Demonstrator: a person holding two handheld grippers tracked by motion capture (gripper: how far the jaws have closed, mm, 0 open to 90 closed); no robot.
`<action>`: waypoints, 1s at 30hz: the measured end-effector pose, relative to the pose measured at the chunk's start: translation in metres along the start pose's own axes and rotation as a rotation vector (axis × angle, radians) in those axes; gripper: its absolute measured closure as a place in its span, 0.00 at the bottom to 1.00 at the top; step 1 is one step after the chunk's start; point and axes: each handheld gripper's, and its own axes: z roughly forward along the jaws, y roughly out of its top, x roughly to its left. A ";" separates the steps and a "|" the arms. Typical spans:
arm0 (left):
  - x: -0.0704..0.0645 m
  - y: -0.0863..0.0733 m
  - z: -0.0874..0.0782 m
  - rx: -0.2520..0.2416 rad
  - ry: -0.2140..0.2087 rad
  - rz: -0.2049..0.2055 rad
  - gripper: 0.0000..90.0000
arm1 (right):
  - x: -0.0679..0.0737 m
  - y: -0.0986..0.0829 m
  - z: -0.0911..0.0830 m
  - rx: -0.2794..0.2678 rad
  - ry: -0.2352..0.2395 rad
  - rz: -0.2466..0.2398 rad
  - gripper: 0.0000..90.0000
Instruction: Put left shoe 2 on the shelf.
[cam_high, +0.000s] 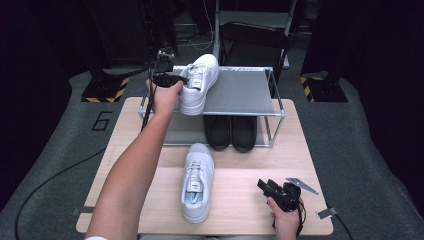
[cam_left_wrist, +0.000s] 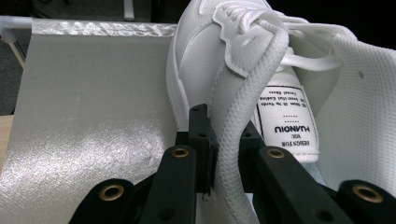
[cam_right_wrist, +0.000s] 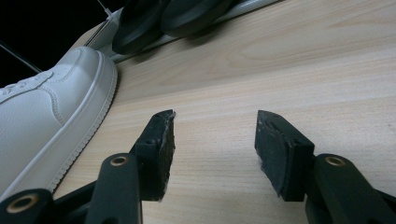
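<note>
A white sneaker (cam_high: 199, 84) rests on the top shelf of a small grey shoe rack (cam_high: 245, 92), at its left end. My left gripper (cam_high: 172, 80) is shut on the padded heel collar of this sneaker (cam_left_wrist: 233, 140), its jaws pinching the rim from both sides. The second white sneaker (cam_high: 197, 181) lies on the wooden table (cam_high: 240, 200) in front of the rack, toe pointing to the rack. My right gripper (cam_high: 267, 189) hovers low over the table at the front right, open and holding nothing (cam_right_wrist: 215, 149); the second sneaker's toe (cam_right_wrist: 51, 121) lies to its left.
A pair of black shoes (cam_high: 231, 132) stands on the rack's lower level, also seen as dark soles (cam_right_wrist: 163, 18) in the right gripper view. The right part of the top shelf is bare. Dark floor and equipment surround the table.
</note>
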 end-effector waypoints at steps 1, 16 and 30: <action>-0.001 0.000 0.001 -0.007 0.006 -0.012 0.91 | 0.001 0.000 0.000 0.002 0.001 0.007 0.53; -0.012 0.001 0.019 0.008 0.020 -0.039 0.90 | 0.001 0.000 0.000 -0.002 0.009 0.001 0.53; -0.008 0.000 0.024 0.030 -0.009 0.054 0.72 | 0.002 -0.001 0.002 -0.002 0.018 -0.011 0.53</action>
